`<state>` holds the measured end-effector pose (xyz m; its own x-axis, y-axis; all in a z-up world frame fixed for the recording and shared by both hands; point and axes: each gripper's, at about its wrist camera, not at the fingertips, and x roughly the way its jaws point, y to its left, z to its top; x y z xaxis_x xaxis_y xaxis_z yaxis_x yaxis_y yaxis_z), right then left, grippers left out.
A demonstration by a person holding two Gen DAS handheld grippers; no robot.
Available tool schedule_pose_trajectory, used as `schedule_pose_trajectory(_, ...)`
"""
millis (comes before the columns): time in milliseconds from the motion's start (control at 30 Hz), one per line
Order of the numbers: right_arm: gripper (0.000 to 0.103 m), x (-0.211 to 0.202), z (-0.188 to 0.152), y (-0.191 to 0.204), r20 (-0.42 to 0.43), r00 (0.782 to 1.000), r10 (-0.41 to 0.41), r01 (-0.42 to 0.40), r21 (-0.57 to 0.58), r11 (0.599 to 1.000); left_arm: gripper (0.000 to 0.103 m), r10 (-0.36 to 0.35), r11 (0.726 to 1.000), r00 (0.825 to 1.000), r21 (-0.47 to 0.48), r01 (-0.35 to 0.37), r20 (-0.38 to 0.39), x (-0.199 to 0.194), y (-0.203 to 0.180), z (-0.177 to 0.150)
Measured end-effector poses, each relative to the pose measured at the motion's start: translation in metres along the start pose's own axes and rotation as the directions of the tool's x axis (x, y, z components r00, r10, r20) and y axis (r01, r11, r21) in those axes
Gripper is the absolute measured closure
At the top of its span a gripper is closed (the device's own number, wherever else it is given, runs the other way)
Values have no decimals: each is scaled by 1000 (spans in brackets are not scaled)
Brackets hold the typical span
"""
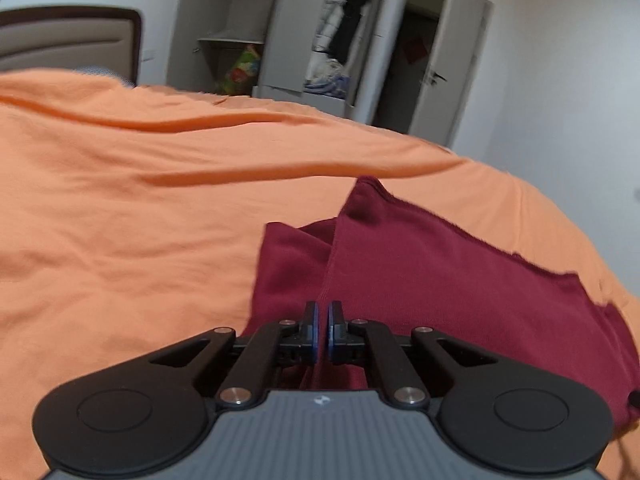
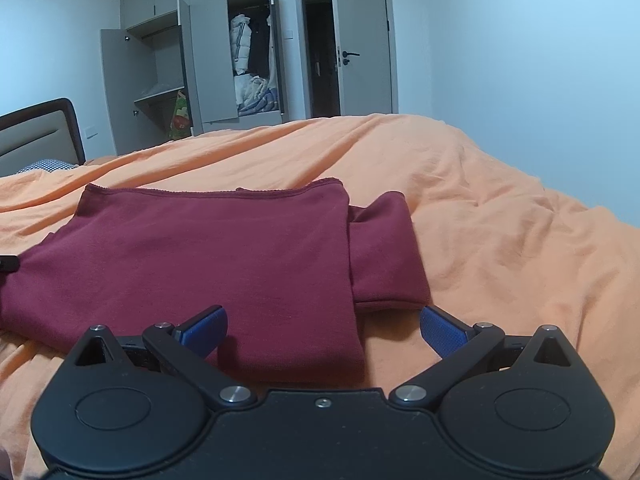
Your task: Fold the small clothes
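The left gripper [image 1: 323, 328] is pinching a fold of the maroon garment [image 2: 192, 256], its near edge hidden, while the right gripper [image 2: 324, 330] is hovering wide apart over it.

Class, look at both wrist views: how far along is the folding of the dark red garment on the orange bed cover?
Done: the dark red garment lies flat on the orange bed cover, folded into a rough rectangle. In hand: the left hand-held gripper has its jaws nearly closed at a fold edge, though a firm pinch cannot be confirmed; the right hand-held gripper is open at the near edge. Left: one sleeve-like part sticks out on the right.
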<state>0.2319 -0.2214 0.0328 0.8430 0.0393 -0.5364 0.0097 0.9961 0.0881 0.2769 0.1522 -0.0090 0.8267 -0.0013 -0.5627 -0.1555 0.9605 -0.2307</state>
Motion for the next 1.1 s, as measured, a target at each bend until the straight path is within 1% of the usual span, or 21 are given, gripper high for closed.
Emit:
schedule_pose_trajectory(67, 1, 0, 0, 2, 0, 1000, 4, -4, -3, 1000, 100, 11, 1000, 1000, -29, -11, -7, 0, 4, -3)
schedule_pose_trajectory(233, 1, 0, 2, 3, -1, 1000, 8, -8, -18, 1000, 100, 29, 999, 999, -45, -29, -16, 0, 8, -8)
schedule_pose_trajectory(367, 1, 0, 0, 2, -2, 1000, 0, 0, -19, 1000, 100, 44, 998, 999, -36, -45, -28, 1, 7, -12)
schedule_pose_trajectory(433, 1, 2, -2, 0, -13, 1000, -5, 5, -13, 1000, 100, 42, 998, 998, -40, -44, -47, 5, 6, -15)
schedule_pose_trajectory(600, 1, 3, -6, -1, -23, 1000, -11, 11, -9, 1000, 98, 34, 999, 998, -39, -36, -49, 6, 5, -14)
schedule_pose_trajectory(667, 1, 4, -7, -2, -25, 1000, -11, 11, -6, 1000, 96, 30, 999, 999, -33, -32, -45, 5, 2, -14)
schedule_pose_trajectory(767, 1, 4, -8, -1, -26, 1000, -13, 13, -3, 1000, 90, 31, 999, 999, -32, -32, -33, -1, 0, -12)
schedule_pose_trajectory(800, 1, 4, -8, 0, -26, 1000, -13, 13, -3, 1000, 84, 28, 999, 999, -34, -29, -29, -3, 0, -12)
schedule_pose_trajectory(833, 1, 3, -8, 0, -24, 1000, -12, 12, -4, 1000, 73, 26, 999, 999, -36, -27, -24, -5, 0, -12)
schedule_pose_trajectory(867, 1, 3, -7, 1, -23, 1000, -9, 9, -8, 1000, 65, 25, 999, 1000, -40, -26, -17, -8, -1, -11)
schedule_pose_trajectory(900, 1, 2, -6, 2, -17, 1000, -6, 6, -17, 1000, 41, 26, 999, 1000, -43, -27, -9, -11, -1, -10)
schedule_pose_trajectory(933, 1, 2, -4, 4, -11, 1000, -4, 3, -30, 1000, 26, 39, 998, 999, -45, -39, 2, -15, -2, -9)
schedule_pose_trajectory(1000, 1, 2, 1, 8, 5, 1000, 0, 0, -58, 998, 22, 68, 997, 997, -37, -67, 27, -22, -4, -6)
schedule_pose_trajectory(1067, 1, 3, 7, 14, 24, 1000, 13, -11, -76, 997, 14, 83, 996, 996, -31, -82, 33, -27, -6, -3)
schedule_pose_trajectory(1100, 1, 5, 10, 17, 28, 999, 26, -24, -84, 996, 7, 93, 995, 995, -35, -92, 32, -29, -6, -2)
